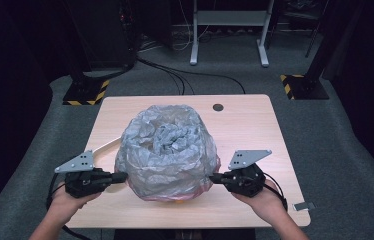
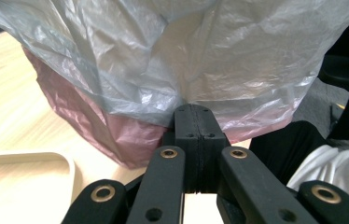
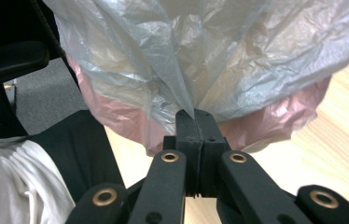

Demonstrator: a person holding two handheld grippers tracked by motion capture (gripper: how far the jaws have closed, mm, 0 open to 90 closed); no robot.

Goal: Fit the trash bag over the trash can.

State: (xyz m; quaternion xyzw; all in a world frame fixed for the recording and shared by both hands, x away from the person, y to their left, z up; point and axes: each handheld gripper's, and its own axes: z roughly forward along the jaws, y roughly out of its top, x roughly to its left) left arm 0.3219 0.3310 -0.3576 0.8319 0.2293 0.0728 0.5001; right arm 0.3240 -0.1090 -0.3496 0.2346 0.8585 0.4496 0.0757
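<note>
Tongs, high view: left gripper [image 1: 121,176] and right gripper [image 1: 214,177] sit at opposite sides of the grey plastic bag [image 1: 167,150], each with jaws pressed together at the bag's lower edge; each is black and carries a grey three-cornered plate.
Bag, high view: crinkled, thin, translucent grey film, puffed into a rounded dome with a puckered hollow on top; it stands on the middle of the wooden table [image 1: 245,130], toward the near edge.
Under the bag: a pink layer [image 1: 175,196] peeks out along its near bottom rim; what it belongs to is hard to make out.
Around the bag: a pale tray edge [image 1: 106,146] juts out at its left, mostly hidden by the film; a dark round hole [image 1: 218,107] lies in the tabletop beyond it.
Left gripper view: jaws closed together, pinching a fold of the grey film [image 2: 182,60]; pink film [image 2: 116,135] hangs below it; a light wooden tray corner [image 2: 46,161] lies left of the bag, cut off by the frame.
Right gripper view: jaws closed on a pointed pleat of grey film [image 3: 182,88]; pink film [image 3: 275,123] bulges beneath.
Hidden: the bag's contents.
</note>
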